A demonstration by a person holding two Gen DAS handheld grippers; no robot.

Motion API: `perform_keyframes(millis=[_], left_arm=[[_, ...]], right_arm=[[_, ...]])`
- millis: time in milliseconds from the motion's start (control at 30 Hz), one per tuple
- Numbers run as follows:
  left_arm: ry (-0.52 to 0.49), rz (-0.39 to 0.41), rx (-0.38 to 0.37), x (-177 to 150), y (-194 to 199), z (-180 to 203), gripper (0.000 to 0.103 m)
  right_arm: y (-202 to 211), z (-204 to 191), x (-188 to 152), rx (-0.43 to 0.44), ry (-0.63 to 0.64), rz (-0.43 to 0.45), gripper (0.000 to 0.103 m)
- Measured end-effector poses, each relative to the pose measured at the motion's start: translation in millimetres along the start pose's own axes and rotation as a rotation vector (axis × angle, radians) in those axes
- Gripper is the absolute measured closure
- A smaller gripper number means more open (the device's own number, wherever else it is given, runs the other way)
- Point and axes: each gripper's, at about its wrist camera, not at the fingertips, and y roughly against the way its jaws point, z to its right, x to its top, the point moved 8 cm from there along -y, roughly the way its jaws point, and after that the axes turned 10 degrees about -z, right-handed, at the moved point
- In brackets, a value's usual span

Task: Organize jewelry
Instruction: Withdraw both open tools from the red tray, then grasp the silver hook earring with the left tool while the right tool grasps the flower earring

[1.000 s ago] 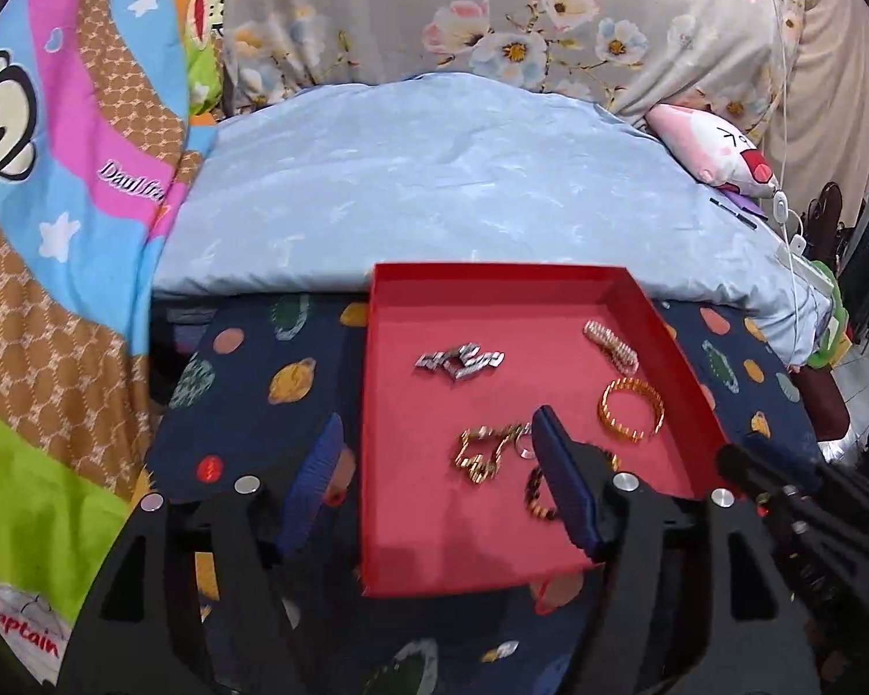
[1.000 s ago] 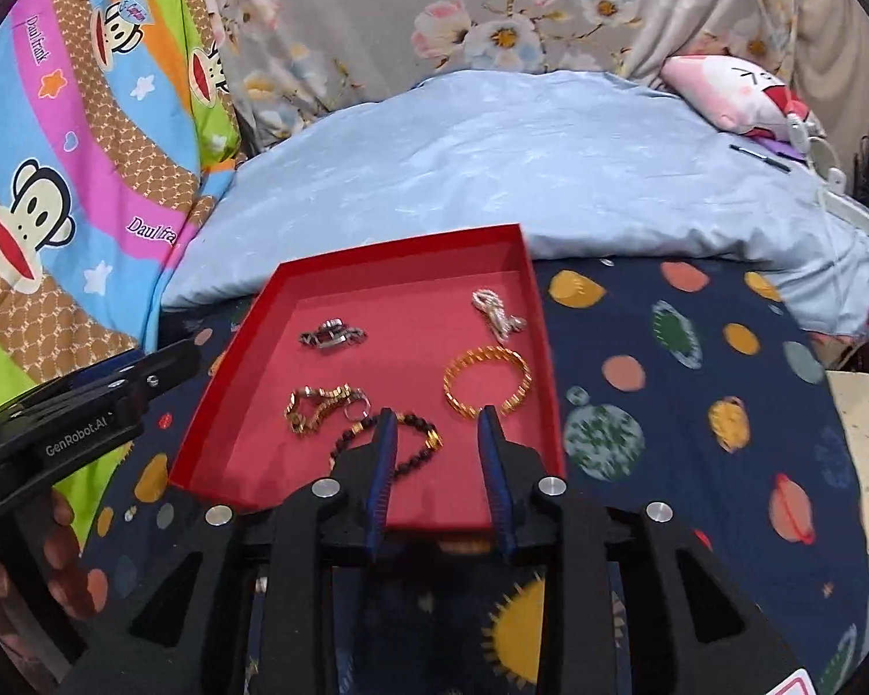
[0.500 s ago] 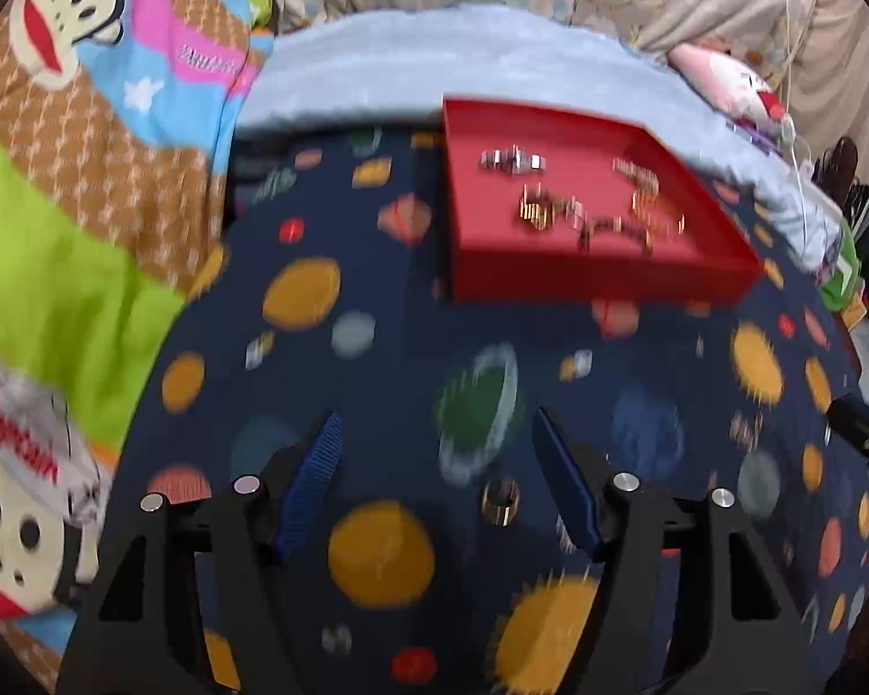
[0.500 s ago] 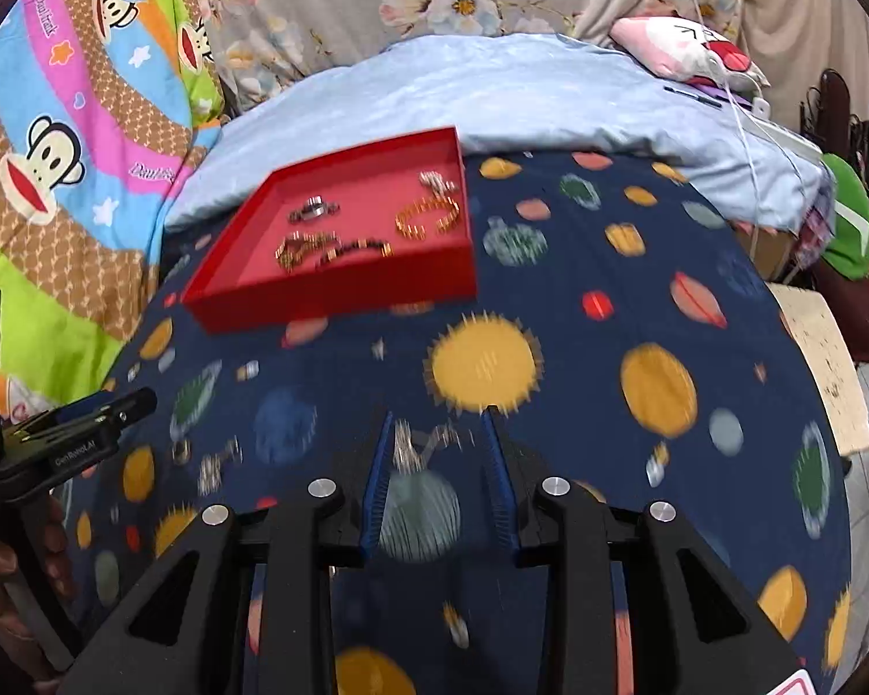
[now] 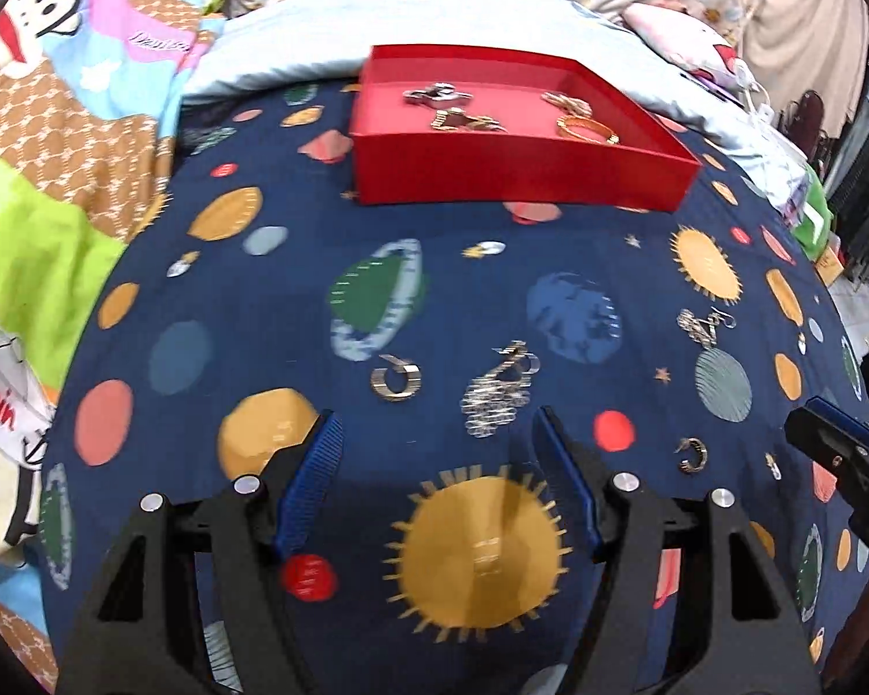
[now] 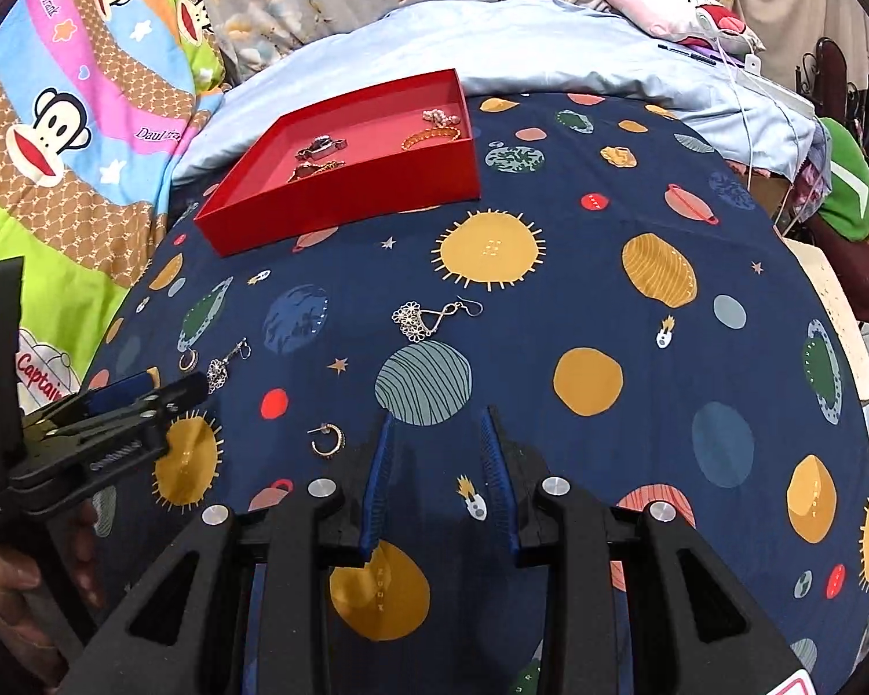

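**Clerk:** Item one, the container?

**Operator:** One red tray (image 5: 515, 165), on the navy planet-print cloth (image 5: 260, 301) at its far end, against the pale blue quilt (image 6: 492, 52). From my left camera I count four pieces showing above its near wall: one silver clasp piece (image 5: 437, 94), one gold chain (image 5: 463, 120), one gold bangle (image 5: 585, 128), one pale beaded piece (image 5: 568, 101). The wall hides the tray's near floor, so I cannot tell whether more lies there.

**Clerk:** Loose stock on the cloth?

**Operator:** Four earrings, all outside the tray, near my grippers. Two are filigree drops: one silver drop (image 5: 498, 391) just beyond the left gripper's right finger, and one flower drop with a hook (image 6: 428, 315) ahead of my right gripper. Two are hoops: one wide silver hoop (image 5: 397, 383) beside the silver drop, and one small gold hoop (image 6: 329, 440) just left of the right gripper's left finger. None touches another.

**Clerk:** Tools?

**Operator:** Two. Left gripper (image 5: 443, 463): jaws wide apart, nothing between them, over the cloth short of the silver drop. Right gripper (image 6: 437, 463): jaws set narrow, a clear gap, nothing in it. One hand (image 6: 23, 591) shows at the edge, holding the left tool.
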Motion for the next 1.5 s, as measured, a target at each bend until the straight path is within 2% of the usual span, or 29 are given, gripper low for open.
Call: perform_keyframes(millis=[133, 267, 333, 400, 467, 600, 733, 800, 1133, 1367, 1500], left_arm=[[-0.015, -0.012, -0.018, 2, -10, 11, 0.04], [-0.028, -0.003, -0.024, 8, -15, 17, 0.05], [-0.038, 0.004, -0.02, 10, -16, 19, 0.057], [-0.04, 0.007, -0.026, 12, -17, 19, 0.071], [-0.039, 0.004, -0.038, 13, -17, 19, 0.079], [-0.034, -0.001, -0.062, 13, -16, 19, 0.087], [-0.034, 0.005, -0.078, 12, -12, 20, 0.09], [-0.029, 0.008, -0.092, 12, -7, 20, 0.101], [-0.004, 0.046, -0.129, 13, 18, 12, 0.102], [-0.004, 0.04, -0.138, 12, 20, 11, 0.102], [-0.005, 0.036, -0.141, 12, 19, 11, 0.102]], right_arm=[[0, 2, 0, 0.001, -0.009, 0.0, 0.073], [-3, 4, 0, 0.006, -0.015, -0.006, 0.073], [-4, 5, -1, 0.013, -0.018, -0.01, 0.073], [-5, 5, -1, 0.019, -0.02, -0.012, 0.073], [-6, 4, -1, 0.021, -0.019, -0.014, 0.073], [-9, 2, 0, 0.027, -0.018, -0.018, 0.073], [-12, 2, 2, 0.033, -0.019, -0.022, 0.073], [-15, 1, 4, 0.043, -0.025, -0.026, 0.073], [-30, 7, 28, 0.036, -0.045, -0.006, 0.073], [-44, 20, 52, 0.01, -0.066, 0.006, 0.073], [-52, 20, 58, 0.011, -0.064, 0.0, 0.08]])
